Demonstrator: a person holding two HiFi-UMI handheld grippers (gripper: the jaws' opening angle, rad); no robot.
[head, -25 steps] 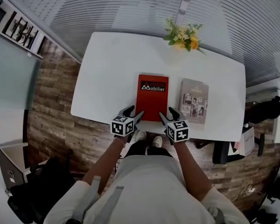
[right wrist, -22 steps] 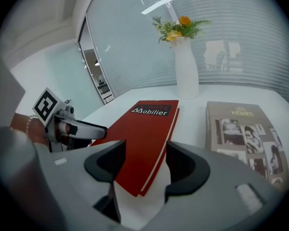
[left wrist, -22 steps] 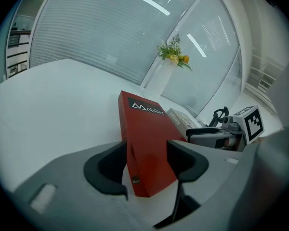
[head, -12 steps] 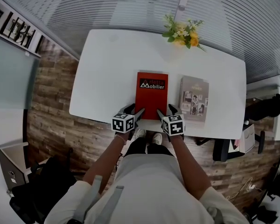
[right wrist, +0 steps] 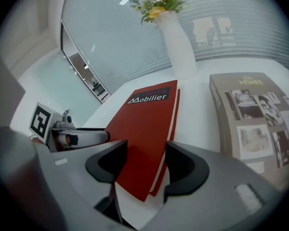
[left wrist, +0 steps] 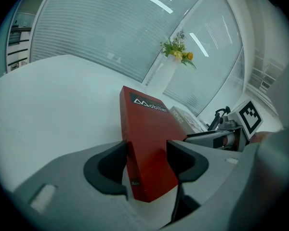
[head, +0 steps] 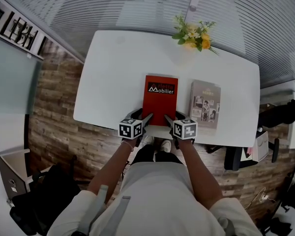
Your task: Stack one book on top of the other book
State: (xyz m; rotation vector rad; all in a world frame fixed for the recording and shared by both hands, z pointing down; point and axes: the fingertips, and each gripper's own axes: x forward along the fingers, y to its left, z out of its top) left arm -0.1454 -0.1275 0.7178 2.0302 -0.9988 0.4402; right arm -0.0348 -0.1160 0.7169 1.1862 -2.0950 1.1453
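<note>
Right tongs (head: 174, 117) have crept in and down onto the near right corner of the red book (head: 160, 100). Their jaws have just narrowed a little but are wide apart, with that corner between them and nothing clamped, and my left tongs (head: 141, 117) straddle the near left corner equally wide. With the book flat on the worktop (head: 113, 73) and the grey book (head: 205, 104) just beyond my right tongs, I fear pinching only corners could catch the cover alone, letting the pages sag or the book slip.
</note>
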